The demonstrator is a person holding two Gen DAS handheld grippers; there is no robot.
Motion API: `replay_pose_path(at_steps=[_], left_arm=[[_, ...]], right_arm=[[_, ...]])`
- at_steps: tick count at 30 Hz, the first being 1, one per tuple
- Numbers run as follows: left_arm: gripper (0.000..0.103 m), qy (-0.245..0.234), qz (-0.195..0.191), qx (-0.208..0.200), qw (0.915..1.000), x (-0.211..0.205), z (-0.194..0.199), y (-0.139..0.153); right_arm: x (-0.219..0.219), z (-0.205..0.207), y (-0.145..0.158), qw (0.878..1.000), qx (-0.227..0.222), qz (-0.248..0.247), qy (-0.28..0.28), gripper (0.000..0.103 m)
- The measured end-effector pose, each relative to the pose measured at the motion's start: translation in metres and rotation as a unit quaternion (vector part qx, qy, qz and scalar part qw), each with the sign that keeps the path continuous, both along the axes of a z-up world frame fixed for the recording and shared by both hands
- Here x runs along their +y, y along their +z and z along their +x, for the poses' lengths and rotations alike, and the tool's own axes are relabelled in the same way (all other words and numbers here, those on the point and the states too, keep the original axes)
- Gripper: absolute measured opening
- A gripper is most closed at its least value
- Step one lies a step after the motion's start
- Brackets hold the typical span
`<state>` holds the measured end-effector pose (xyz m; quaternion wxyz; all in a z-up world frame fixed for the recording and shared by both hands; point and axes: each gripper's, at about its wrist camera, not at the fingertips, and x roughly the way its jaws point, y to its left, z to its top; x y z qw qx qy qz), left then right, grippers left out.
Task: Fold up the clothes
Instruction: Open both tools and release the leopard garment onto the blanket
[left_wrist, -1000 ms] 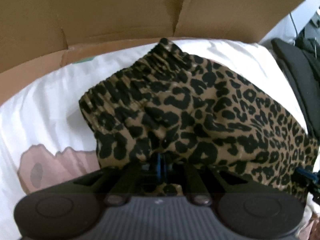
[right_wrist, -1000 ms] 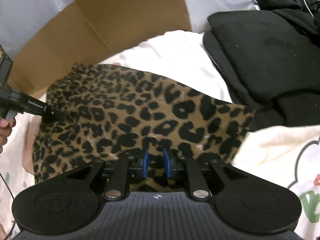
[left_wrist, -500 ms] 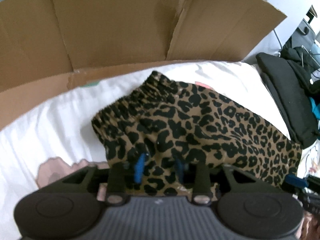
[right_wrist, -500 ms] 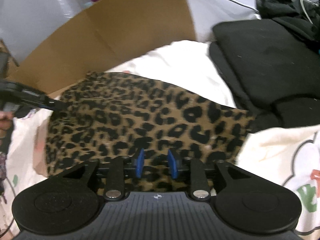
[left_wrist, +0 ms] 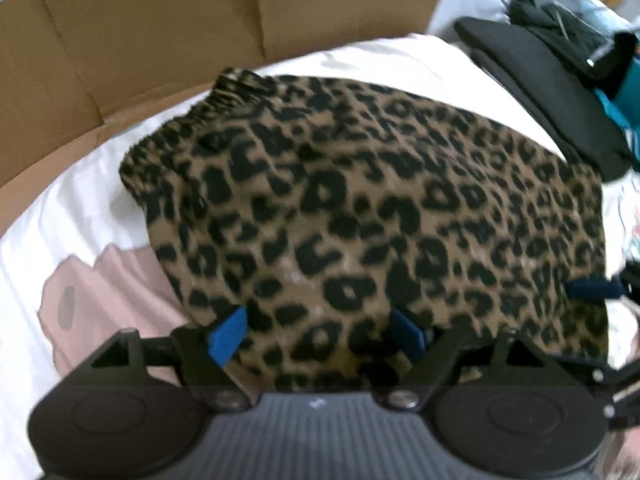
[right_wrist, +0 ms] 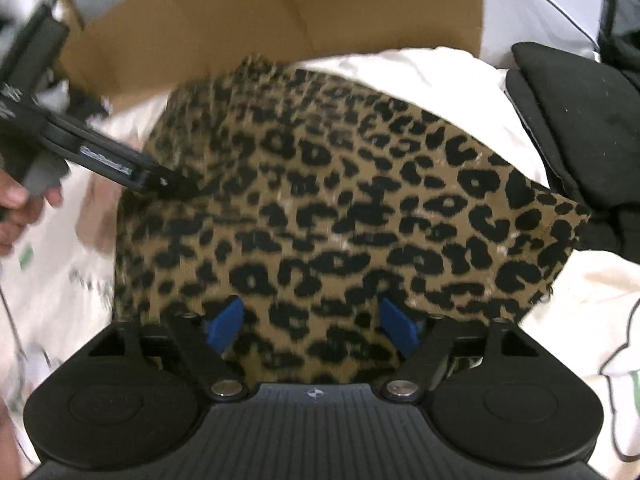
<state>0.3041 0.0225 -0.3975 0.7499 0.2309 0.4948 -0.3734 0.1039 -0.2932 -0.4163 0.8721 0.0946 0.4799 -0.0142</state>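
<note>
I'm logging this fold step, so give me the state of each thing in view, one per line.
Leopard-print garment: folded, lying flat on the white sheet, released.
Left claw: jaws have just been opening, wide apart, garment's near edge between them, not pinched.
Right claw: jaws have just been opening, wide apart, garment's near edge between them, not pinched.
Black clothes: piled beside the garment.
Cardboard box: flaps open.

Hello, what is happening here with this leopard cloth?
A person with a gripper in each hand is folding a leopard-print garment on a white printed sheet. It lies folded. The left gripper and right gripper have just been opening, and both now stand open above its near edge without gripping it. Black clothes lie beside it, cardboard behind.
</note>
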Motion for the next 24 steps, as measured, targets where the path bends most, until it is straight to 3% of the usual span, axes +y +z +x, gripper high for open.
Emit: replay_pose_path(at_steps=[7, 15, 20, 24], left_arm=[[0.079, 0.018, -0.038, 0.013, 0.9990, 0.034, -0.023, 0.034], [0.079, 0.051, -0.087, 0.031, 0.9944, 0.056, -0.024, 0.121], [0.083, 0.036, -0.093, 0.009, 0.9950, 0.058, -0.028, 0.161], [0.080, 0.035, -0.067, -0.005, 0.9971, 0.057, -0.032, 0.166]], right_arm=[[0.002, -0.013, 0.018, 0.997, 0.045, -0.047, 0.032, 0.083], [-0.008, -0.005, 0.120, 0.996, 0.051, -0.038, 0.065, 0.083], [-0.019, 0.009, 0.173, 0.996, 0.024, -0.054, 0.070, 0.083], [-0.029, 0.011, 0.178, 0.997, -0.018, -0.056, 0.051, 0.083]])
